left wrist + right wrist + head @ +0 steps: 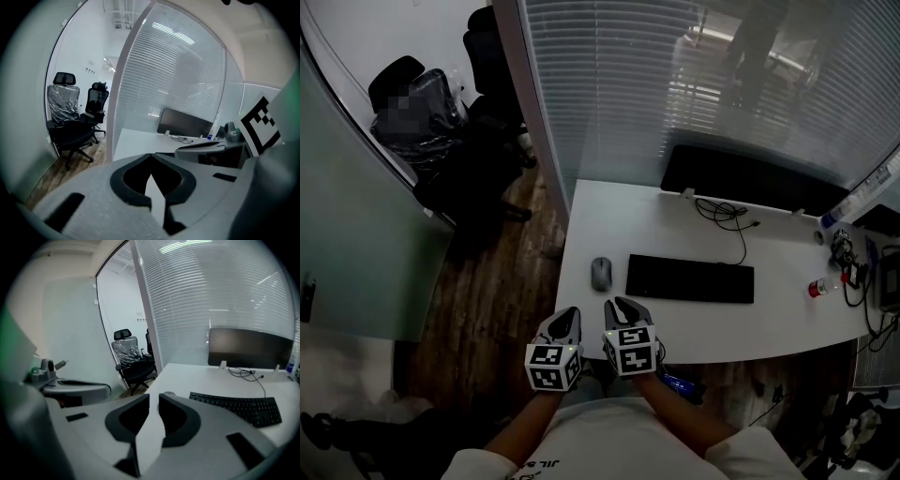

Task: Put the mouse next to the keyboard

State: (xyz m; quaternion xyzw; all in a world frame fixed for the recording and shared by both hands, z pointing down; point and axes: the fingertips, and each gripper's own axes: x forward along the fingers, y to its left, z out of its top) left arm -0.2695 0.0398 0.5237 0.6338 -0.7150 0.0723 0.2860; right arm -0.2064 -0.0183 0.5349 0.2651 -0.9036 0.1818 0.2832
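left gripper point(571, 314) point(150, 157): over the near edge of the desk point(609, 220); its jaws meet at the tips with nothing between them.
right gripper point(623, 305) point(153, 397): just beside the left gripper, over the same edge; its jaws stand a narrow slit apart and grip nothing.
gripper count: two, side by side, each with one marker cube.
mouse point(601, 273) point(168, 393): one, grey, flat on the desk near its left end. It lies just left of the keyboard point(690, 278) point(239, 406), with a small gap between them.
mouse axis: the long axis runs from the person toward the far edge, square to the keyboard's long axis. Which end is the front is too small to tell.
mouse and grippers: it lies ahead of both pairs of tips, in line with the gap between the two grippers, and touches neither. In the right gripper view only its top shows, over the right-hand jaw.
keyboard count: one, black, with its long axis across the desk, parallel to the near edge.
cable point(727, 214) point(246, 372): one, black, in loose loops behind the keyboard.
monitor point(741, 178) point(185, 123) point(251, 348): one, dark, at the far edge against the blinds.
office chairs point(487, 56) point(63, 93) point(129, 350): at least two, black, on the wood floor beyond the desk's left end; one has its back wrapped in plastic.
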